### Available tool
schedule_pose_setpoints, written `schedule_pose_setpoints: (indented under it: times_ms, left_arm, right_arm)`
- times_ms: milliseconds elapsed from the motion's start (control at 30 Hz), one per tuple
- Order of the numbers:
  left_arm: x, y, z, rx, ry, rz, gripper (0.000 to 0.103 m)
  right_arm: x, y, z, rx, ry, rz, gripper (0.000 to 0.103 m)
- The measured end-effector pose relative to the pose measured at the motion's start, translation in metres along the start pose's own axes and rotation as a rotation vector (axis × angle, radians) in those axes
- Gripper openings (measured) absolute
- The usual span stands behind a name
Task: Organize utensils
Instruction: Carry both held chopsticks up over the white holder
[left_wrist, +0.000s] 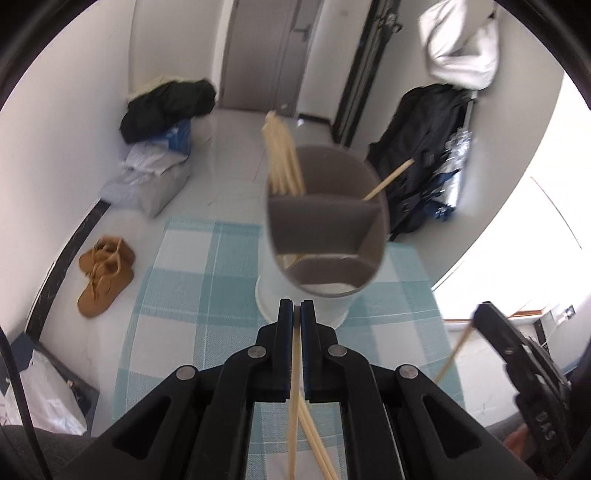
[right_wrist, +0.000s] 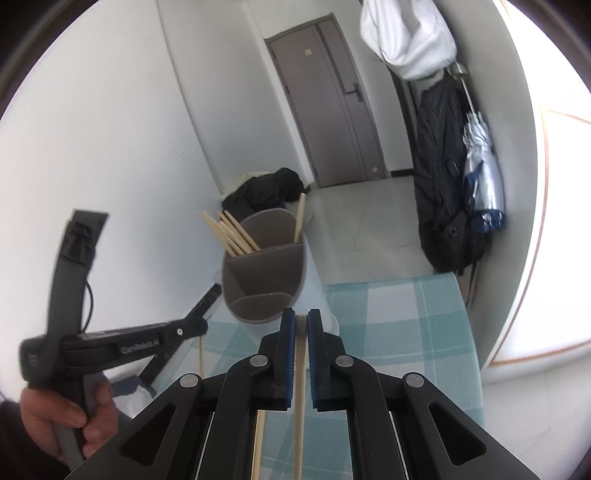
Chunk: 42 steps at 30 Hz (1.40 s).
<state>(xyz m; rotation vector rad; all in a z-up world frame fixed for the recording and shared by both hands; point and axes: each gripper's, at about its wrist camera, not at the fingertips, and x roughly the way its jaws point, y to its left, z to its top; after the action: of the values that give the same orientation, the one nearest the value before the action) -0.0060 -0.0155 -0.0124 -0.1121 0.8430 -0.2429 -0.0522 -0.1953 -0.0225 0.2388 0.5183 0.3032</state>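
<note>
A grey divided utensil holder (left_wrist: 325, 221) (right_wrist: 266, 266) stands on the blue checked tablecloth (left_wrist: 192, 295). Several wooden chopsticks (left_wrist: 280, 158) lean in its back left compartment, and a single one (left_wrist: 391, 181) leans in the back right. My left gripper (left_wrist: 296, 306) is shut on a chopstick (left_wrist: 294, 369) just in front of the holder. In the right wrist view the left gripper (right_wrist: 203, 325) shows at the left, its stick hanging down. My right gripper (right_wrist: 301, 315) is shut on another chopstick (right_wrist: 300, 387); it appears at the right edge (left_wrist: 476, 314). Loose chopsticks (left_wrist: 314, 443) lie on the cloth below.
Beyond the table edge are a tiled floor, brown shoes (left_wrist: 105, 275), piles of dark clothes and bags (left_wrist: 166, 107), and a dark backpack (left_wrist: 417, 155) by the wall. A person's hand (right_wrist: 66, 417) holds the left gripper's handle. A grey door (right_wrist: 332, 110) is at the back.
</note>
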Motion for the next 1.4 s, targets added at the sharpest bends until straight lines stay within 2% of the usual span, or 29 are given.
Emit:
schedule_pose_setpoints:
  times_ms: [167, 300, 667, 800, 1067, 1400]
  left_arm:
    - [-0.019, -0.009, 0.001, 0.071, -0.056, -0.041, 0.000]
    - [-0.029, -0.008, 0.002, 0.104, -0.098, -0.075, 0.000]
    - [-0.039, -0.010, 0.004, 0.128, -0.083, -0.088, 0.000]
    - [-0.044, -0.008, 0.008, 0.114, -0.073, -0.147, 0.000]
    - [-0.050, -0.019, 0.018, 0.141, -0.089, -0.158, 0.000]
    - [-0.058, -0.026, 0.048, 0.160, -0.101, -0.174, 0.000]
  right_arm:
    - [-0.012, 0.006, 0.003, 0.005, -0.051, 0.039, 0.006]
    - [-0.020, 0.011, 0.004, 0.005, -0.084, 0.032, 0.006]
    - [-0.028, 0.026, 0.003, -0.046, -0.102, 0.000, 0.005]
    - [-0.030, 0.030, 0.003, -0.055, -0.102, -0.001, 0.005]
    - [-0.029, 0.032, 0.008, -0.041, -0.096, -0.008, 0.005]
    - [-0.037, 0.024, 0.036, -0.055, -0.123, -0.019, 0.005]
